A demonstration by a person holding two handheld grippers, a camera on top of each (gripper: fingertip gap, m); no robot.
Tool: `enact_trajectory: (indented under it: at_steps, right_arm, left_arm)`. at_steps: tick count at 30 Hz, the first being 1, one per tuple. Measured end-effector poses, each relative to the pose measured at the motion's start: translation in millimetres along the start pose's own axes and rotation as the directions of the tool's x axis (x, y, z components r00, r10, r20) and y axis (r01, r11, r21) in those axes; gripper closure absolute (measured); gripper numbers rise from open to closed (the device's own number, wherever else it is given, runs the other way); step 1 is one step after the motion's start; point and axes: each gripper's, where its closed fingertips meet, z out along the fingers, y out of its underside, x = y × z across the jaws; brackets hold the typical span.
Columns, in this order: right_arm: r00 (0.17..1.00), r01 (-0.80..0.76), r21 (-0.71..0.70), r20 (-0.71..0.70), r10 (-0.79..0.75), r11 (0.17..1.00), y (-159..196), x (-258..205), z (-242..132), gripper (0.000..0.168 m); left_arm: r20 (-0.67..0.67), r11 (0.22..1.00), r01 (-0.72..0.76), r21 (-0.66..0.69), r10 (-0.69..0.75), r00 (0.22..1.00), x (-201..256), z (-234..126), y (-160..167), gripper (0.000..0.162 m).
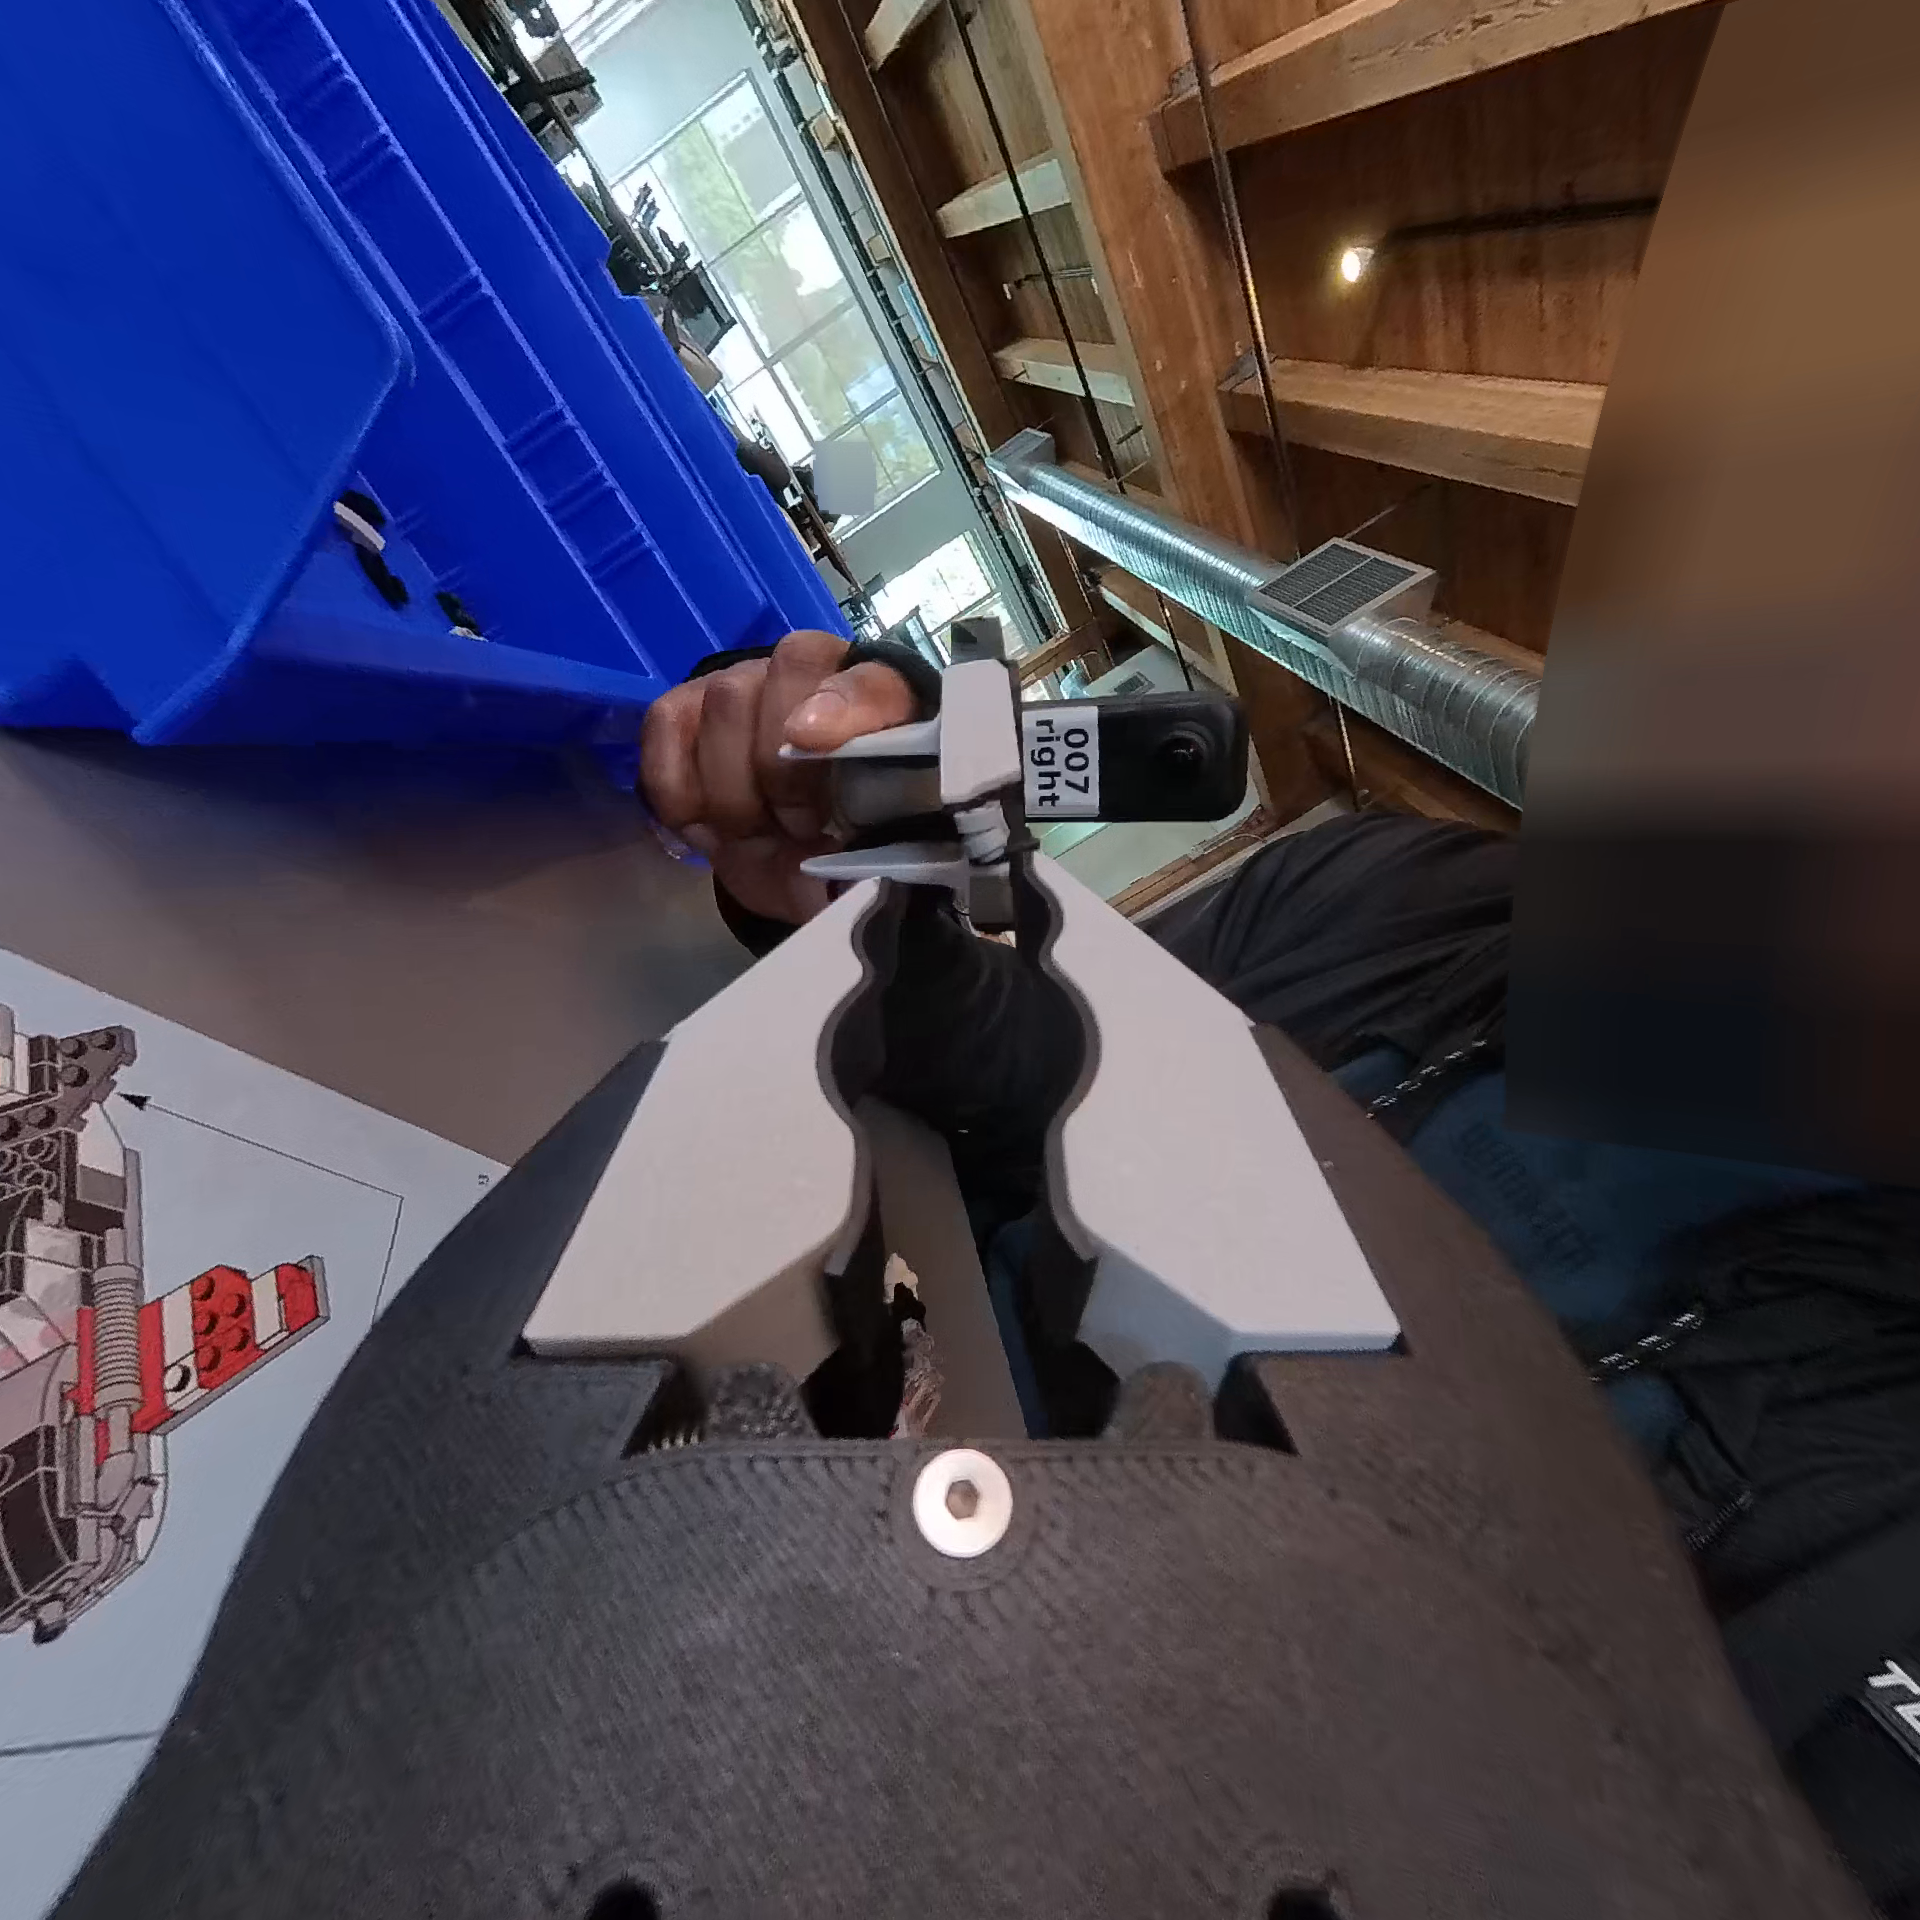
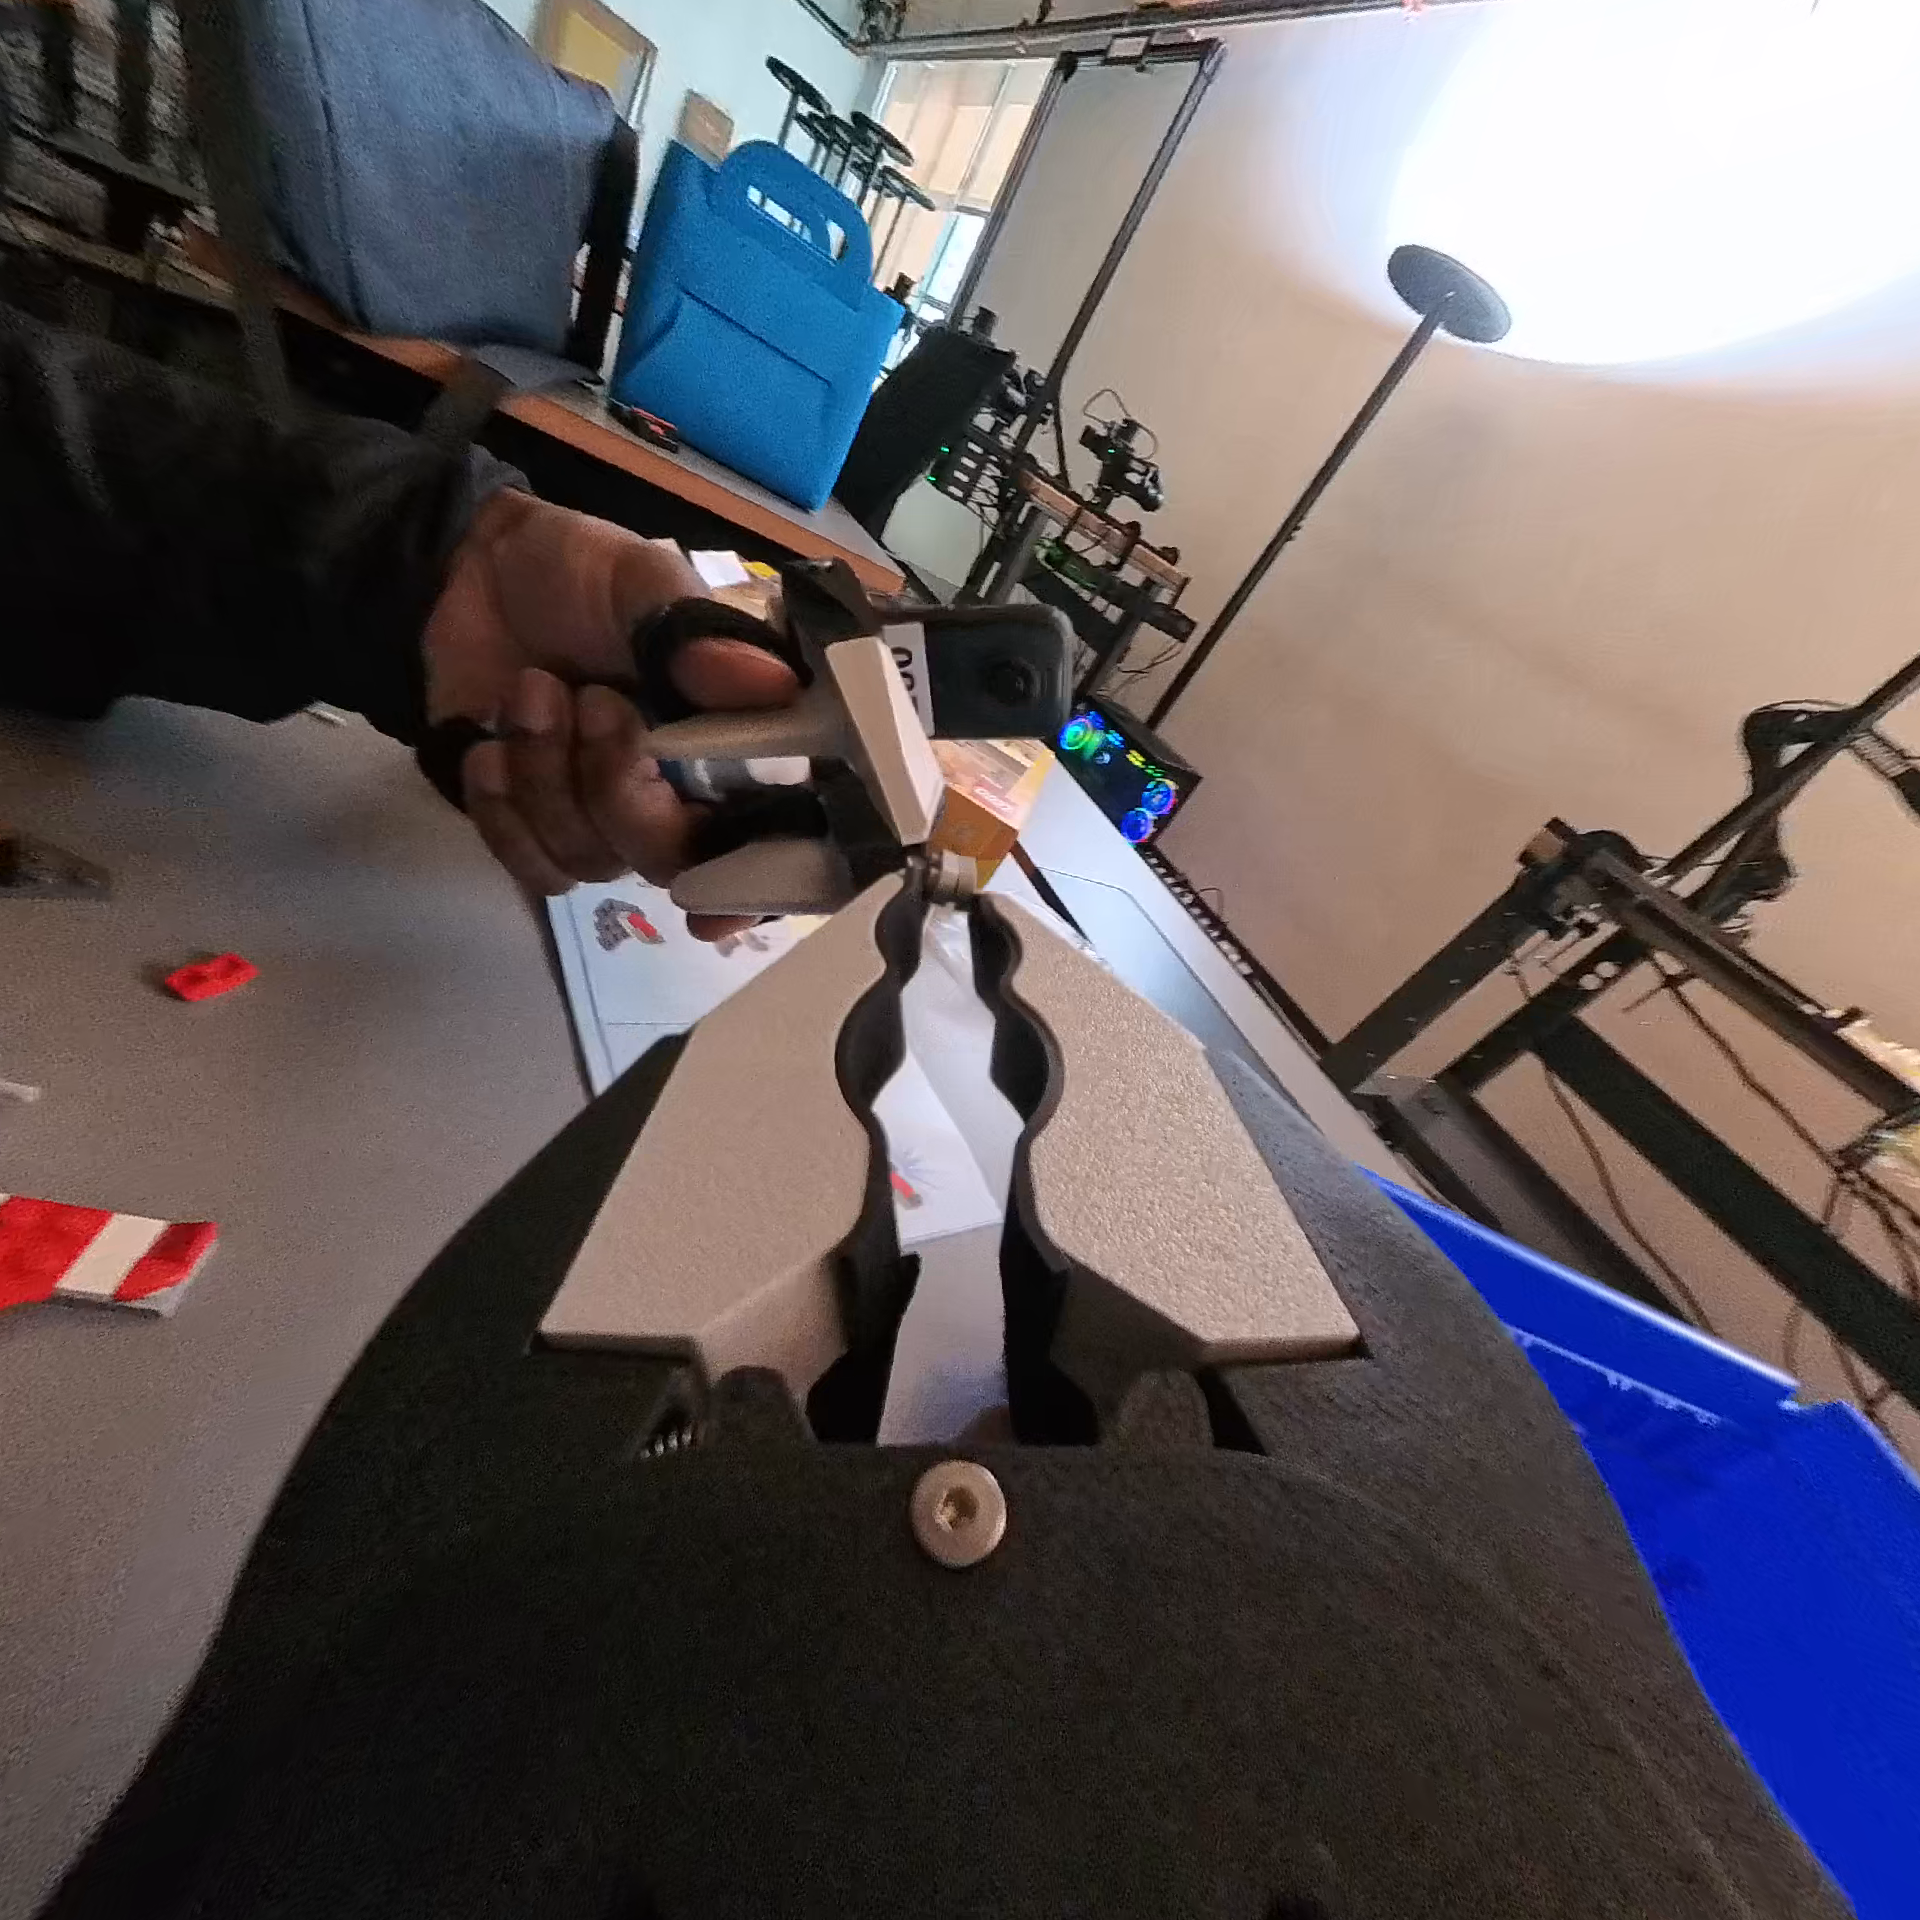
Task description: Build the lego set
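At frame centre, the grey-fingered left gripper (image 1: 951,883) and grey-fingered right gripper (image 2: 940,894) meet tip to tip, both clamped on one small grey-white lego piece (image 2: 948,875).

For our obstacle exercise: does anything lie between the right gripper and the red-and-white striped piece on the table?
Nothing visible: only bare table lies between the right gripper, shut on a small grey piece, and the striped piece.

wooden shelves (image 1: 1434,416) behind | silver ribbed duct (image 1: 1299,603) crossing below them | bright windows (image 1: 790,343) far back | blue felt bag (image 2: 748,322) upright on a far table | black floor lamp (image 2: 1444,296) by the beige wall | black metal frame (image 2: 1662,997) with cables, right
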Motion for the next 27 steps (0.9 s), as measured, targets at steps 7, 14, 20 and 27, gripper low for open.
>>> enact_trajectory:
  at_steps: [7, 14, 20, 27]
  right_arm:
    - [0.982, 0.176, -0.038, -0.066, -0.178, 0.984, 1, -1, 2, 0.159]
    - [0.971, 0.218, -0.026, -0.094, -0.220, 0.976, -1, -1, 2, 0.159]
    - [0.999, 0.040, 0.045, -0.003, -0.040, 0.998, -5, -4, -2, 0.155]
    - [0.972, -0.195, 0.093, 0.153, 0.180, 0.976, -12, -8, -9, 0.154]
  left_arm:
    - [-0.044, 0.999, 0.021, 0.028, -0.019, 0.999, 4, 7, -2, 0.145]
    - [-0.047, 0.999, -0.014, 0.032, 0.016, 0.999, 6, 8, -3, 0.152]
    - [0.073, 0.971, -0.233, -0.045, 0.236, 0.969, 3, 5, 1, 0.155]
    - [0.192, 0.772, -0.580, -0.261, 0.630, 0.753, 7, -4, 8, 0.155]
